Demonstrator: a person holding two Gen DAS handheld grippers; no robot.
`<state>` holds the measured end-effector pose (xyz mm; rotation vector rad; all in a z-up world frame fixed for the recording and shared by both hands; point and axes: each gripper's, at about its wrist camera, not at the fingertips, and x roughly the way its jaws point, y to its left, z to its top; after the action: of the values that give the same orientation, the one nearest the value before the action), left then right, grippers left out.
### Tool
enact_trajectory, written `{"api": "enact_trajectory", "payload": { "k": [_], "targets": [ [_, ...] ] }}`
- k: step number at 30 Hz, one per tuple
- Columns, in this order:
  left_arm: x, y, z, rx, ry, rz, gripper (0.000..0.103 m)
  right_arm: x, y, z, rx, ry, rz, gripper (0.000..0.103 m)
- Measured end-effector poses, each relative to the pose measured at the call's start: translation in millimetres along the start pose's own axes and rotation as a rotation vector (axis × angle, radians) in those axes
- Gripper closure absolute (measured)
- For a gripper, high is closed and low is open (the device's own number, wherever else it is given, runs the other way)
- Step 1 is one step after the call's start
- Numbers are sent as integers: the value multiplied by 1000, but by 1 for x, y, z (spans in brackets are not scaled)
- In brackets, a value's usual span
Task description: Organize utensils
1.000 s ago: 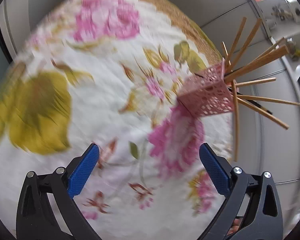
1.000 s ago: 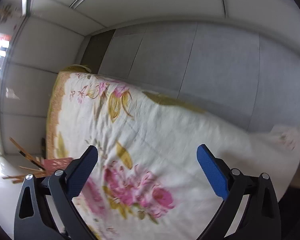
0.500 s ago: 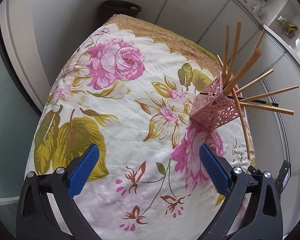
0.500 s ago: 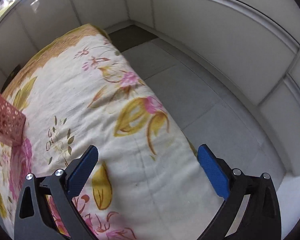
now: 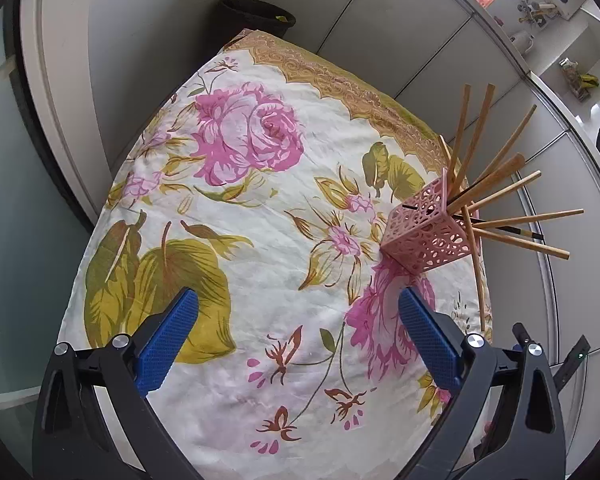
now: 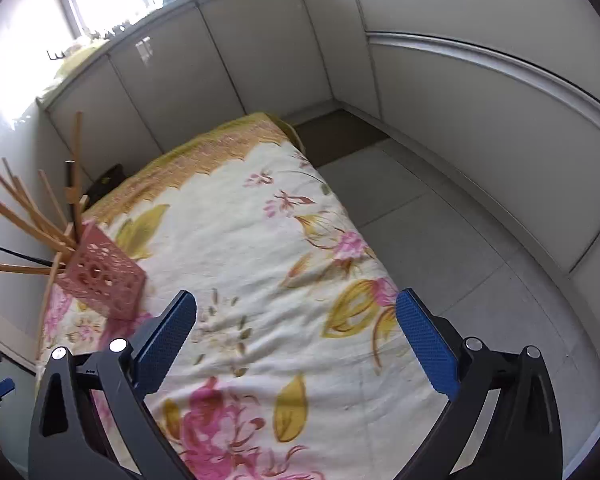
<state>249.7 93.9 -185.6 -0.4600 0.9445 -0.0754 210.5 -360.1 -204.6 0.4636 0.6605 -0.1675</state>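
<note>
Beside pink holder (image 5: 426, 234): chopsticks (image 5: 504, 196) fanning outward, risking snagging, tipping; left gripper (image 5: 296, 340) and right gripper (image 6: 296, 336) fingers spreading wide, gripping nothing.

The left gripper (image 5: 298, 338) hung above the floral tablecloth (image 5: 236, 208) with its blue pads (image 5: 166, 338) spread wide apart and nothing between them. Toward two o'clock from it stood a pink lattice holder (image 5: 426, 236), resting on the cloth near the table's edge. Wooden chopsticks (image 5: 500, 192) fanned out of its top, leaning every which way from twelve round to four o'clock, and one dark stick (image 5: 512, 230) lay among them. Off at twelve o'clock, beyond the far end of the table, a dark bin (image 5: 256, 16) sat against the pale wall panels (image 5: 384, 28).
</note>
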Motion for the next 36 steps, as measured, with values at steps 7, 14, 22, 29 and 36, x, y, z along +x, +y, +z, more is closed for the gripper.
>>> {"api": "enact_trajectory", "payload": {
  "k": [7, 14, 22, 29, 36],
  "targets": [
    [-8, -15, -11, 63, 27, -37, 7, -44, 8, -14, 199, -3, 204, 6],
    [-16, -32, -19, 133, 24, -68, 7, -89, 14, -18, 284, 45, 292, 6],
    [26, -59, -28, 89, 150, -157, 11, -81, -4, -28, 318, 166, 266, 6],
    [54, -74, -25, -2, 194, -222, 15, -65, -27, -33, 376, 214, 223, 6],
    [85, -89, -15, -31, 211, -174, 15, -62, -32, -35, 419, 247, 276, 6]
  ]
}}
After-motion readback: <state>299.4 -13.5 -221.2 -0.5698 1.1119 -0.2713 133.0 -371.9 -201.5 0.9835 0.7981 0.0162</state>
